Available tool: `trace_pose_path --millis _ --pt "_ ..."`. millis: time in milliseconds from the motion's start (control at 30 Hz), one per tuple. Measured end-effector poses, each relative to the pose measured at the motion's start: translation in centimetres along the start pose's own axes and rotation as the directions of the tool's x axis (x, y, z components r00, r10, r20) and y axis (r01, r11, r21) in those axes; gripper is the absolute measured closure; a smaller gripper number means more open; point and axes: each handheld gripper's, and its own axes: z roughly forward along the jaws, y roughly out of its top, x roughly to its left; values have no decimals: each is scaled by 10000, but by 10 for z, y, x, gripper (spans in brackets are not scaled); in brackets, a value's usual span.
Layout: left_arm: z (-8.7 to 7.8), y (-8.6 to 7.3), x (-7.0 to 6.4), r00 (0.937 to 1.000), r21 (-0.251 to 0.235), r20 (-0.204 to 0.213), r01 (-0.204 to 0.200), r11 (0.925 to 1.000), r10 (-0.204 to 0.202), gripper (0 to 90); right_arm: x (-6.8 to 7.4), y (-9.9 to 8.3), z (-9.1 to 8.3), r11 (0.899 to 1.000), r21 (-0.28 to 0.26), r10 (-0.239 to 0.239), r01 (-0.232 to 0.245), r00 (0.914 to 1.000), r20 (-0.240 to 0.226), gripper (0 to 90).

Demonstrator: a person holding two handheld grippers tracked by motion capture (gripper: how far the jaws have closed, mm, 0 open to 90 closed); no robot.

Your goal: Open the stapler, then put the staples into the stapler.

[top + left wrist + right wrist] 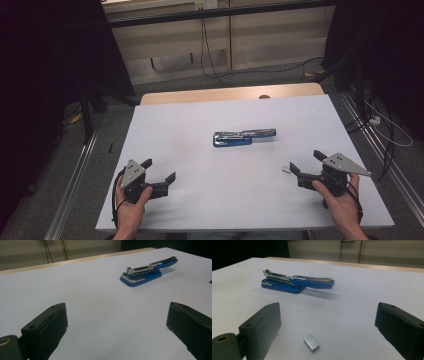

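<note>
A blue stapler [243,137] with a silver metal top lies swung open near the middle of the white table [200,115]; it also appears in the left gripper view [147,272] and the right gripper view [294,282]. My left gripper [160,171] rests at the front left, open, with nothing between its jaws. My right gripper [306,162] sits at the front right, open as well. A small silver strip of staples [311,342] lies on the table between the right jaws, and in the high view it is the small strip of staples [285,170] just left of that gripper.
The table's far wooden edge [230,93] borders a floor with trailing cables [210,60]. Metal frame rails [75,175] run along both sides of the table. Dark curtains stand at left and right.
</note>
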Motion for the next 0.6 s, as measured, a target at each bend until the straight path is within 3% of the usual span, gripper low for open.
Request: trace_pose_path --millis 67,167,267,333,400,600 --pt "4 0 -2 9998 58 175 64 10000 -65 37 2 0 3 10000 -11 -37 37 10000 7 71" --pt "3 0 -7 9992 103 357 -167 9998 164 37 3 1 6 9999 28 -122 122 9999 -6 65" --pt "3 0 -8 9991 84 369 -211 9997 208 37 3 1 7 10000 4 -47 47 10000 -35 61" --pt "3 -1 -6 9993 149 361 -36 9999 31 37 1 2 10 10000 87 -29 29 10000 -28 49" --pt "3 -2 -4 9995 140 325 -17 9999 12 37 1 4 13 9995 202 -247 250 9996 -130 47" --pt "-1 -1 -3 9997 -13 196 128 9999 -128 37 1 6 17 9991 316 -260 271 9990 -357 53"
